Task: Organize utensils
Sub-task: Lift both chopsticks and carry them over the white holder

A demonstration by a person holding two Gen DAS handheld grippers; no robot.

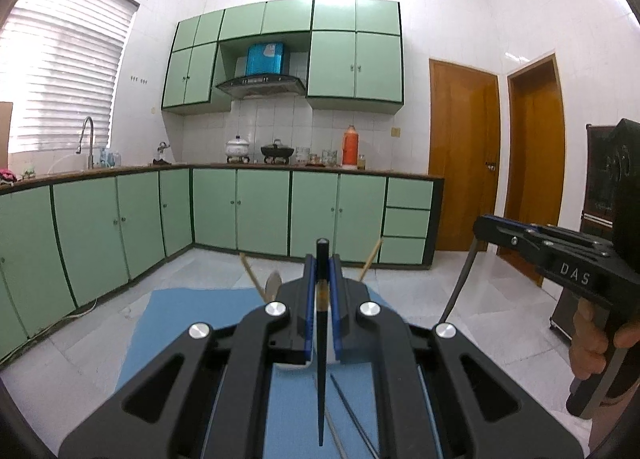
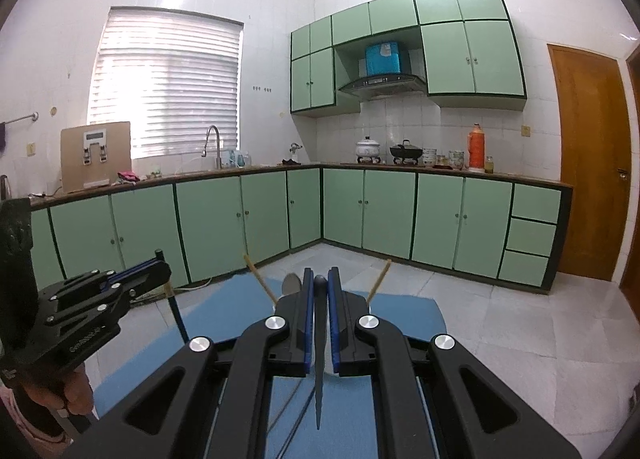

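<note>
My left gripper (image 1: pixel 322 291) is shut on a black chopstick (image 1: pixel 321 371) that stands nearly upright, thick end up. It also shows at the left of the right wrist view (image 2: pixel 160 265), the chopstick (image 2: pixel 178 315) hanging below it. My right gripper (image 2: pixel 320 299) is shut on a grey-black utensil (image 2: pixel 319 359) with a pointed lower end. It shows in the left wrist view (image 1: pixel 486 225), a grey handle (image 1: pixel 460 283) hanging from it. Behind the fingers, two wooden chopsticks (image 1: pixel 370 259) and a spoon (image 1: pixel 273 283) stick up; their holder is hidden.
A blue mat (image 1: pixel 188 323) covers the table below. More thin utensils (image 1: pixel 352 415) lie on it under the left gripper. Green kitchen cabinets (image 1: pixel 260 211), a tiled floor and wooden doors (image 1: pixel 460 155) lie beyond.
</note>
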